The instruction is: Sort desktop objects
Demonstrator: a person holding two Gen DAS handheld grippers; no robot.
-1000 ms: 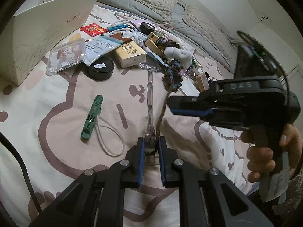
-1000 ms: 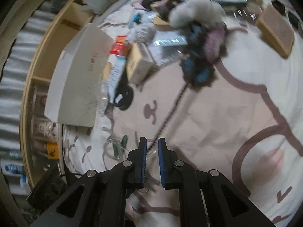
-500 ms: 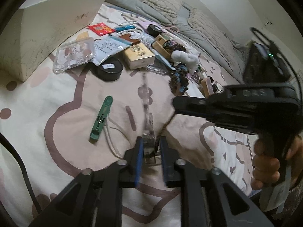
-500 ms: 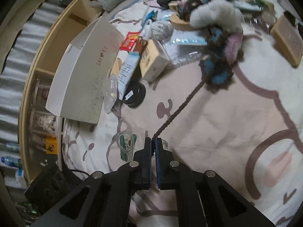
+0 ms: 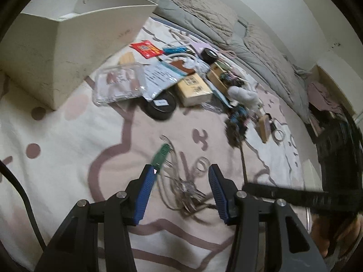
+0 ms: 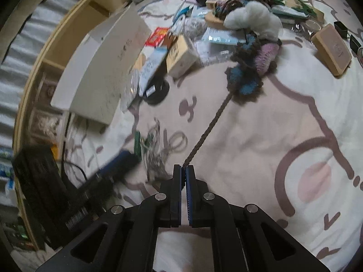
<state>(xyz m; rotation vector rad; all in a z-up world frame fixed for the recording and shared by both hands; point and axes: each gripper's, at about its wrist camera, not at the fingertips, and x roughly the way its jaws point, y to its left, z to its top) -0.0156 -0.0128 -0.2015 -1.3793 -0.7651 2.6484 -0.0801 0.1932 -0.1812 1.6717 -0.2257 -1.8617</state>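
Gripping: right gripper point(image 6: 183, 170) is pinched tight on the end of a braided cord point(image 6: 211, 127), which runs taut up to a fuzzy blue, purple and brown tassel point(image 6: 251, 72) lying on the bedspread point(image 6: 261, 158).
Left gripper point(image 5: 181, 176): jaws have just been opening and now stand moderately apart, pressing on nothing; a blurred clear wire-like tangle point(image 5: 181, 185) lies on the bedspread between them.
Green clip point(image 5: 161, 153): just beyond the left finger.
Clutter: black tin point(image 5: 161, 107), tan box point(image 5: 194, 88) and clear case point(image 5: 119, 86) heaped farther back.
White bin point(image 5: 68, 45): far left, open.
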